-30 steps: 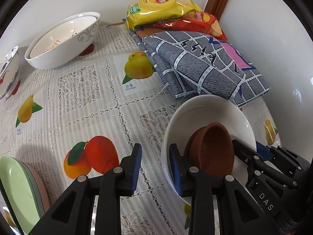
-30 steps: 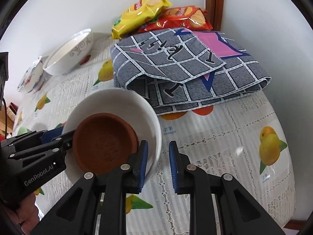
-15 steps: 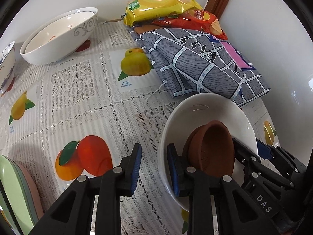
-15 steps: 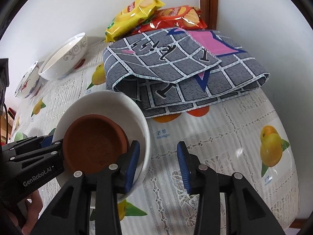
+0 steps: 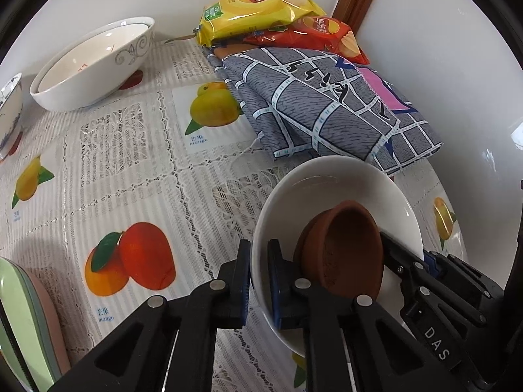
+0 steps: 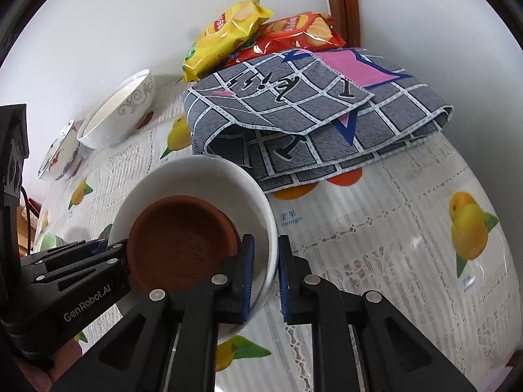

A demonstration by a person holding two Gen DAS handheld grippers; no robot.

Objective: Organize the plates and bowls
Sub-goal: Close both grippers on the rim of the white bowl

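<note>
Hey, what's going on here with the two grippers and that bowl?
Both grippers are on one white bowl with a brown clay dish sitting inside it. The left hand-held gripper straddles the bowl's rim on one side, and the right hand-held gripper straddles the opposite rim. The bowl is over the fruit-print tablecloth, beside a folded grey checked cloth. Against the wall sit a large patterned bowl and two chip bags.

Surface: table (image 5: 137, 170), lace fruit-print cover.
12 o'clock: folded checked cloth (image 5: 320, 104).
10 o'clock: patterned white bowl (image 5: 94, 68).
</note>
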